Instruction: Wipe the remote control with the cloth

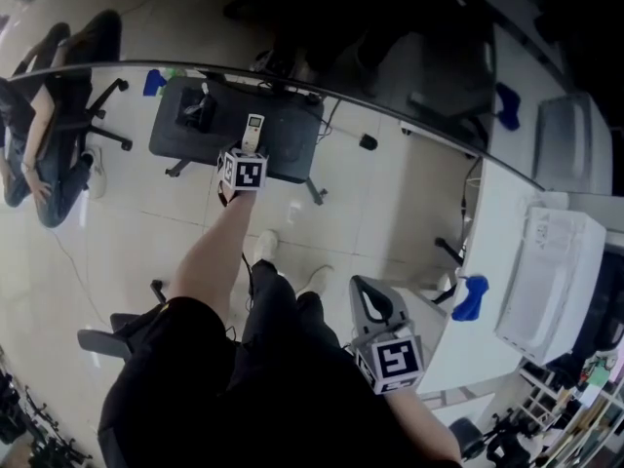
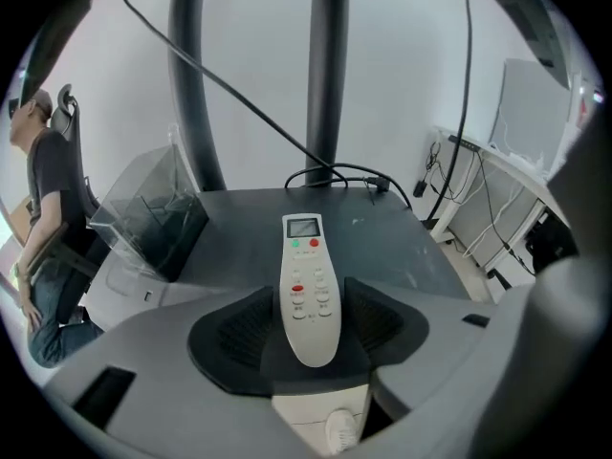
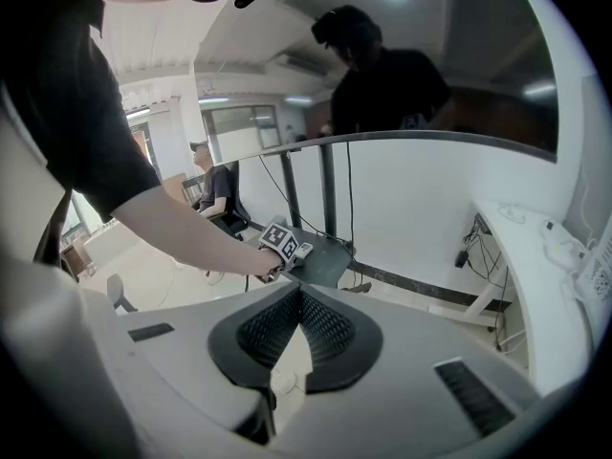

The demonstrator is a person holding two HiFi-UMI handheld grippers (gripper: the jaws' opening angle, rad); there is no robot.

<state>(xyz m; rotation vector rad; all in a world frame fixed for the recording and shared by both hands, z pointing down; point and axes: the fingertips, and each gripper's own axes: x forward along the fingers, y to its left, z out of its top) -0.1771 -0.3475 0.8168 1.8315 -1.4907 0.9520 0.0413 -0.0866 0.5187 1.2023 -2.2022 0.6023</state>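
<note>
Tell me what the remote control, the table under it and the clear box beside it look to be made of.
Remote control: white hard plastic, matt, judging by its moulded shell and raised buttons. Table: dark grey, smooth and dull top, perhaps laminate or painted board; unclear. Clear box: transparent plastic, probably acrylic, since things show through its walls.

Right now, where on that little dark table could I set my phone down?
The widest bare patch of the dark table is its right side, between the remote control and the right edge. A narrower strip lies between the remote and the clear box on the left. The far edge carries a cable, and the open left tool straddles the remote.
</note>
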